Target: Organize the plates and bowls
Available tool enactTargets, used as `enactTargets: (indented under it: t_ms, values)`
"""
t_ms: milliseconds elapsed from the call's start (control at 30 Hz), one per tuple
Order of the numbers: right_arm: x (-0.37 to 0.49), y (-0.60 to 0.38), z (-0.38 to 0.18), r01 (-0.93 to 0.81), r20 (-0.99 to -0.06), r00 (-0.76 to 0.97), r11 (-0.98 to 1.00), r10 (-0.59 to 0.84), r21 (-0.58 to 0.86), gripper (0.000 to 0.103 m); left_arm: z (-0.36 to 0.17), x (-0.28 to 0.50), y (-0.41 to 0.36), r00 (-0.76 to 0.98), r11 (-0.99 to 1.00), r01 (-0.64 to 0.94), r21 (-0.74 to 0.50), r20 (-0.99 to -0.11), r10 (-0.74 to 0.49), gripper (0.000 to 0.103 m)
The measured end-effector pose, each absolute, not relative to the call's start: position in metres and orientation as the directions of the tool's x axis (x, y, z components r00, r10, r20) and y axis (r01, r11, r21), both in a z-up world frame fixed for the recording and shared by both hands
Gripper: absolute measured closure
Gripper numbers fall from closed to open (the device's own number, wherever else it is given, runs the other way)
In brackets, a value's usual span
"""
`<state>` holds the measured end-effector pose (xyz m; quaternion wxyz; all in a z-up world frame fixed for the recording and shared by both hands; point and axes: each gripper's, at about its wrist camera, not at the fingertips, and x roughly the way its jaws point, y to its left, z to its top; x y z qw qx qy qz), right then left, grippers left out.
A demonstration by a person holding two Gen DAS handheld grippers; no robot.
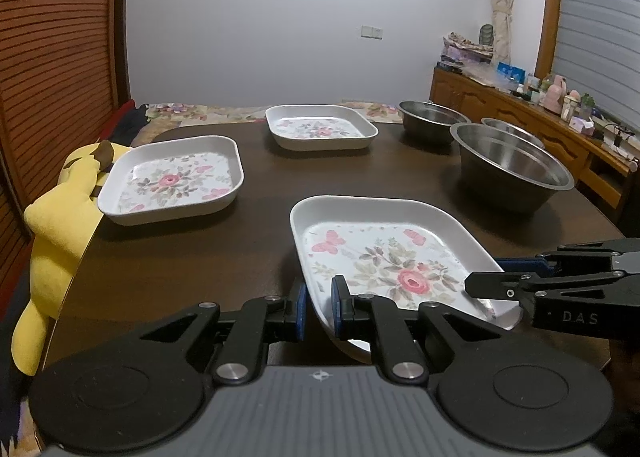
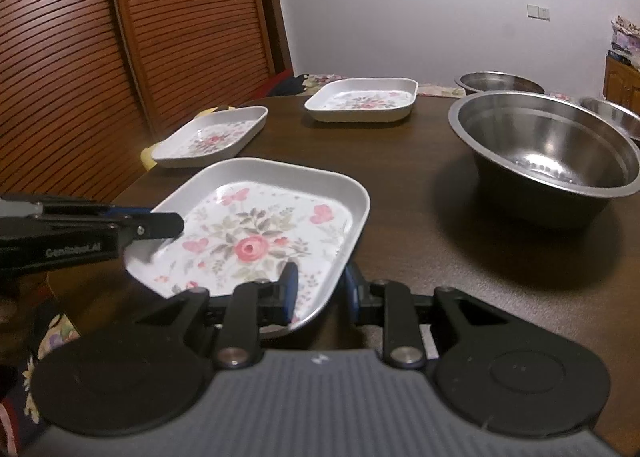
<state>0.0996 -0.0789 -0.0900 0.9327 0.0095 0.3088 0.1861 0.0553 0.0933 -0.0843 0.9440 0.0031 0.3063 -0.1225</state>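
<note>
Dark wooden table [image 1: 192, 257], plates and steel bowls [image 1: 512, 169] spread out.
Both grippers, left [image 1: 319, 307] and right [image 2: 318, 291], pinch the near floral plate [image 1: 384, 257] at lower centre, opposite rims sharing its weight, likely for stacking.

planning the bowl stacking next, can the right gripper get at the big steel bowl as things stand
Probably not yet: the right gripper is clamped on the near floral plate, shared with the left gripper. The big steel bowl stands apart with bare table between.
</note>
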Motion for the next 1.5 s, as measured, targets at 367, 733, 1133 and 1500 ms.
enactTargets:
  t_ms: [367, 733, 1133, 1500]
  values:
    - [0.096, -0.078, -0.093, -0.338, -0.569, 0.743, 0.931, 0.352, 0.134, 0.076, -0.093, 0.057, 0.093, 0.777, 0.971, 0.224, -0.079, -0.587, -0.227, 0.09]
    - [0.095, -0.077, -0.094, -0.337, -0.563, 0.75, 0.933, 0.348, 0.127, 0.076, -0.097, 0.06, 0.091, 0.778, 0.975, 0.212, -0.067, -0.592, -0.21, 0.09]
    - [0.096, -0.082, -0.09, -0.332, -0.548, 0.758, 0.932, 0.355, 0.144, 0.075, -0.092, 0.061, 0.091, 0.787, 0.977, 0.202, -0.063, -0.584, -0.2, 0.09]
    - [0.095, -0.085, -0.06, -0.352, -0.482, 0.801, 0.931, 0.355, 0.102, 0.074, -0.074, 0.064, 0.093, 0.81, 0.977, 0.206, -0.051, -0.551, -0.2, 0.081]
